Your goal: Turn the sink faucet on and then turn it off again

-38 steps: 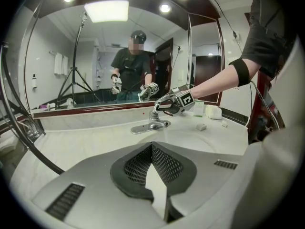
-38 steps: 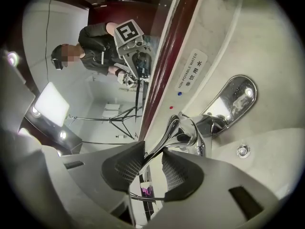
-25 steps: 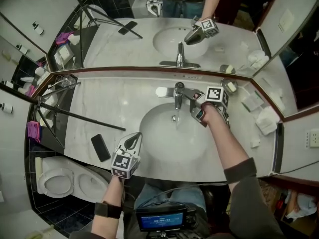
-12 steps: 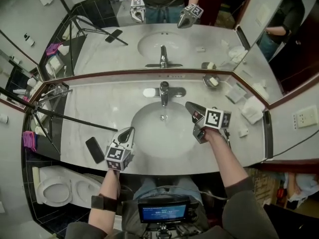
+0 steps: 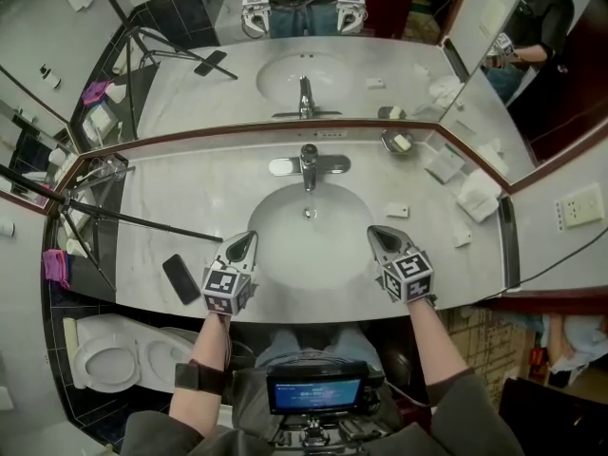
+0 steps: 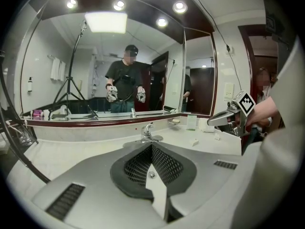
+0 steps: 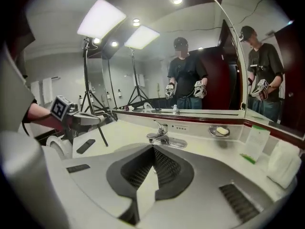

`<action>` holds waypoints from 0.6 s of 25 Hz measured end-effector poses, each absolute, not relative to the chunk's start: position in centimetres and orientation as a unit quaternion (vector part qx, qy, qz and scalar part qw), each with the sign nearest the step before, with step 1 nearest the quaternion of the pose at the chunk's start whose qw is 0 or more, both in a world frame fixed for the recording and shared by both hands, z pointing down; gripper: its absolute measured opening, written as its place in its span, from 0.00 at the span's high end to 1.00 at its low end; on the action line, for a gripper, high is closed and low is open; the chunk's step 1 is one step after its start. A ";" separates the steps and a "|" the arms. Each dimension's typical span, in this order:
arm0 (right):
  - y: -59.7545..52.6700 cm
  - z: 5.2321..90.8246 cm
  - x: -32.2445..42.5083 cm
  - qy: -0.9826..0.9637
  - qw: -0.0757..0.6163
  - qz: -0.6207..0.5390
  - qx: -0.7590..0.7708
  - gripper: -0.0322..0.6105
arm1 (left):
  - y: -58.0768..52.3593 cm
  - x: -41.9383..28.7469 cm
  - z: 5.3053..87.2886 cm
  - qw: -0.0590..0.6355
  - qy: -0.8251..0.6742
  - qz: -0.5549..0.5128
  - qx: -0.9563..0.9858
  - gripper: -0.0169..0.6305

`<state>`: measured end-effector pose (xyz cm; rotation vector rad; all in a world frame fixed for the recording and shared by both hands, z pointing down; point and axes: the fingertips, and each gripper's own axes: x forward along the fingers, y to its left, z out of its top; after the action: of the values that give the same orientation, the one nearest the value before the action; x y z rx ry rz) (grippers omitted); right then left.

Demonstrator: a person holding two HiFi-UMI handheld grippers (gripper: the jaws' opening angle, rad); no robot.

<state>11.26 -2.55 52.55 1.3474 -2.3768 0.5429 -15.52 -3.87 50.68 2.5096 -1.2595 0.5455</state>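
**Both tools clenched at the near rim of the basin, faucet well beyond them**

In the head view, the left tool (image 5: 249, 238) and the right tool (image 5: 374, 232) hover over the front edge of the counter (image 5: 190, 188), one at each side of the sink basin (image 5: 275, 255). Each tool's own view shows its jaws pressed together with nothing between them. The faucet (image 5: 309, 164) stands at the back rim of the basin, at centre frame just below the mirror (image 5: 313, 74). It is well apart from both tools, with the open bowl between them.

There is free marble on both sides of the basin. On the left, a tripod leg (image 5: 133, 218) slants across the counter, and a dark phone (image 5: 180, 278) lies flat near the front edge, just beside the left tool. On the right, two small white packets (image 5: 397, 211) sit near the basin, and folded white cloths (image 5: 480, 196) lie towards the side mirror.

The basin shows its drain (image 5: 309, 214) at the bottom. A soap dish (image 5: 397, 142) against the back ledge, right of the faucet, holds a pale bar of soap. A toilet (image 5: 104, 359) sits at the lower left, below the counter's end.
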 end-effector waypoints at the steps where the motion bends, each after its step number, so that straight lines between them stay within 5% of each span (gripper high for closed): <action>1: -2.1 52.8 11.3 -0.838 0.179 0.190 0.478 0.93 | -3.8 -15.4 50.6 0.139 -0.434 0.191 0.870 0.97; 15: -2.3 54.7 11.5 -0.842 0.182 0.188 0.472 0.94 | -3.1 -15.5 50.6 0.138 -0.440 0.193 0.866 0.97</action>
<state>11.48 -2.34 54.69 1.3329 -2.3756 0.5309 -15.47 -3.14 50.61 2.5042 -1.2731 0.5571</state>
